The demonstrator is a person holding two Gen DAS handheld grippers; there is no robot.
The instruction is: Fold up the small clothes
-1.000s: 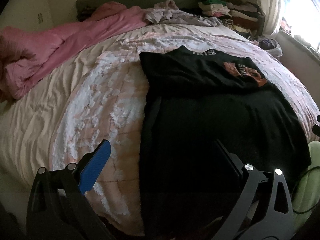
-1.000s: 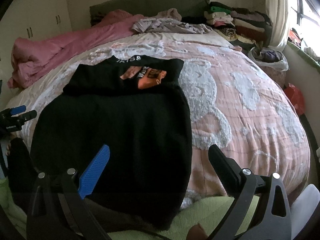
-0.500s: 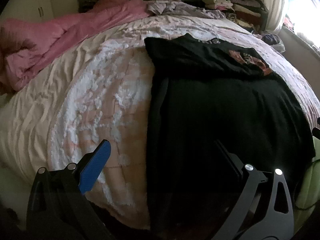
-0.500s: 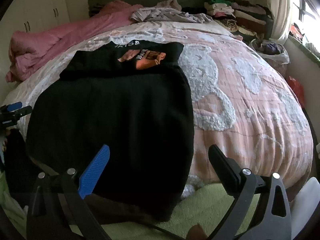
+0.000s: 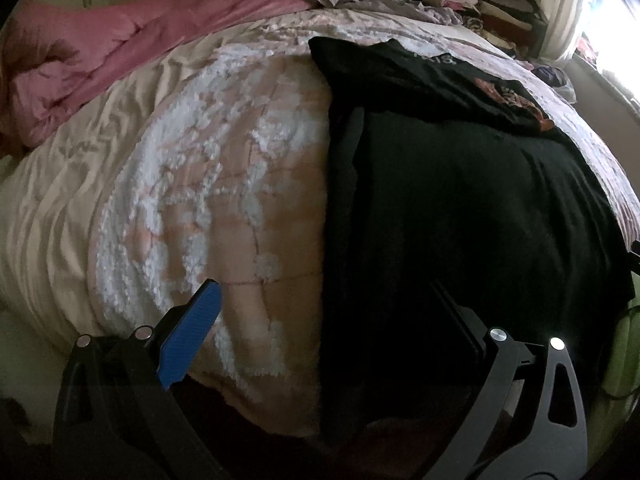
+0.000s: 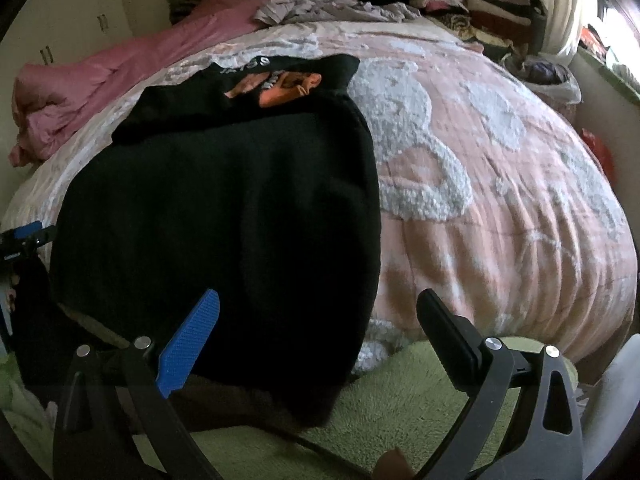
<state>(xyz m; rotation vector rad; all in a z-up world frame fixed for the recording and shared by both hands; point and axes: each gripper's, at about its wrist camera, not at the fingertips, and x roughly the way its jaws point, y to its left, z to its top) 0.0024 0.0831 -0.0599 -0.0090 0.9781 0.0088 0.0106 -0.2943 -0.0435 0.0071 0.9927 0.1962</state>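
Shirt (image 6: 224,216) black, hem lost over bed (image 6: 500,184) edge, print partly folded under, both tools (image 5: 324,304) (image 6: 320,312) wide, empty.

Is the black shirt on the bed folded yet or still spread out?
Partly folded: the black shirt has its top turned down, print showing, while the body lies spread flat, hem hanging over the bed edge.

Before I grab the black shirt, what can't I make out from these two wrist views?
- Black shirt hem: left view, too dark near the left gripper; right view, drapes over the bed edge out of sight.
- Print lettering: folded over, too small.
- Right gripper: no contact visible.
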